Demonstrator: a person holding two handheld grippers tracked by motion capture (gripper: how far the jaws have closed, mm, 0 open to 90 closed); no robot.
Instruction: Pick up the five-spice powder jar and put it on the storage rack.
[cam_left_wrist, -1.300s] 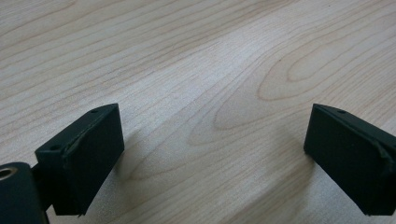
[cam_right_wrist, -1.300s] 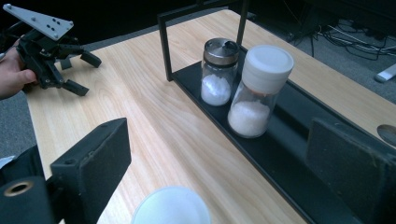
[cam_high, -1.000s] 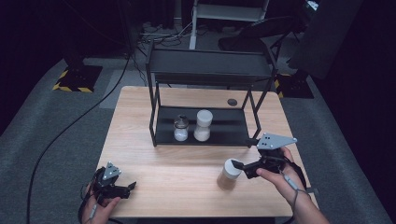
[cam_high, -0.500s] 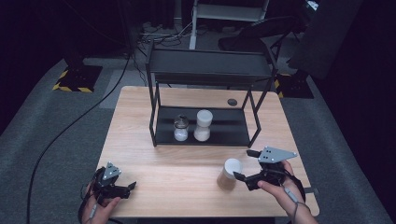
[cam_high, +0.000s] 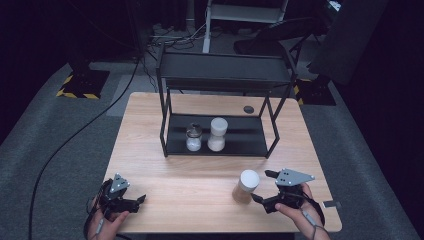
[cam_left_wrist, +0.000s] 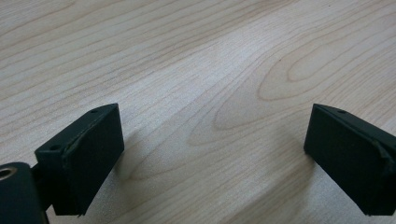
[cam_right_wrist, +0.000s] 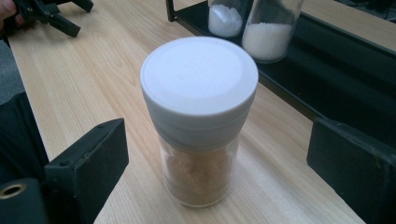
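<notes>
Now the right gripper (cam_high: 261, 189), lowered, is spreading its jaws, leaving the jar (cam_right_wrist: 200, 116) standing free between them.

Room: dark around the lit pale wooden table (cam_high: 200, 185).
Light: from overhead.
Shadows: soft, beneath the left gripper (cam_left_wrist: 212, 154) pads.
Glare: mild sheen beyond them.
Focus: high view soft; close views sharp.

Both tools (cam_high: 137, 200) (cam_high: 260, 187) gape wide
</notes>
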